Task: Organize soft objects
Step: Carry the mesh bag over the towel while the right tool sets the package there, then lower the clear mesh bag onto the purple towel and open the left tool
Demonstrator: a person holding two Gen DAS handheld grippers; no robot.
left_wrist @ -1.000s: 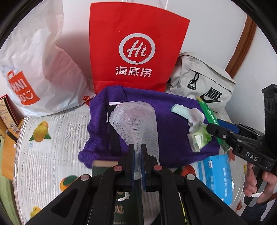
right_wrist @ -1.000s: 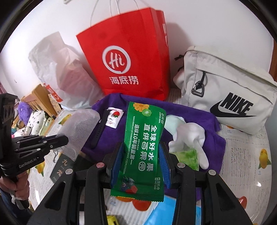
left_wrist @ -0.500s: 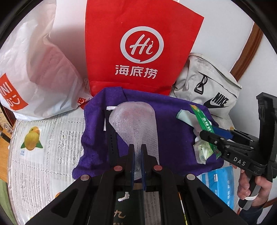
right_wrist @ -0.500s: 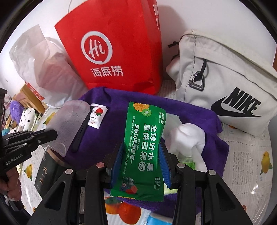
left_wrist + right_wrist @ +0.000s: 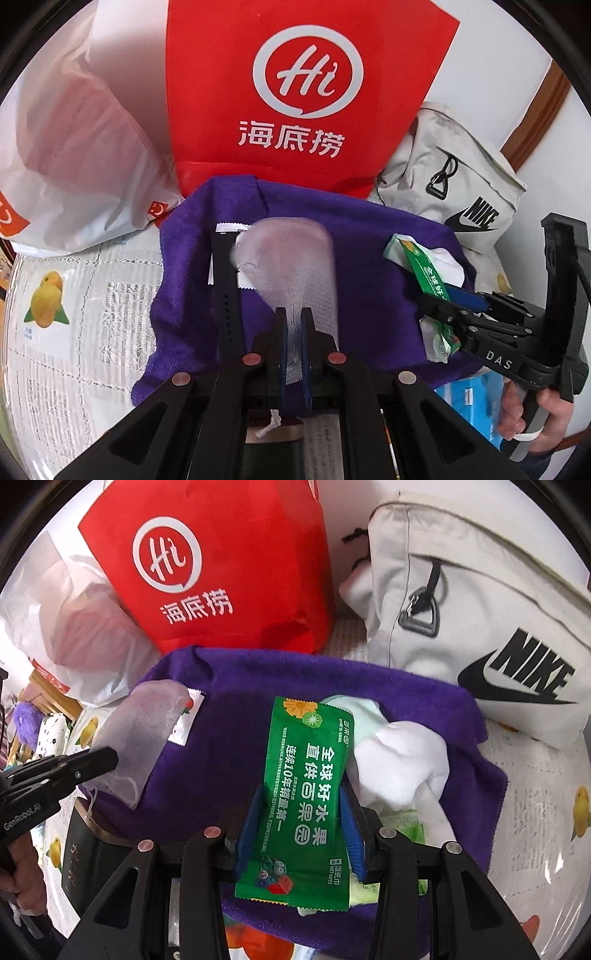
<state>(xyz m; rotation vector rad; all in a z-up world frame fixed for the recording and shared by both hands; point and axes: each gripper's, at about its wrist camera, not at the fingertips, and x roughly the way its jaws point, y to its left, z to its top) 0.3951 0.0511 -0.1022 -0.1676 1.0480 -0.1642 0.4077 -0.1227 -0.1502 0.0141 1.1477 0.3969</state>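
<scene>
Ahead of both tools, a red paper bag (image 5: 295, 92) stands upright behind a purple towel (image 5: 236, 709) spread on the surface (image 5: 74, 314). Nearer, the left tool (image 5: 293, 332) is pressed together on a translucent mesh pouch (image 5: 288, 258) over the towel. The right tool (image 5: 301, 823) has a green wet-wipe packet (image 5: 306, 775) between its pads, jaws opening, with a white sock (image 5: 399, 760) just to its right.
</scene>
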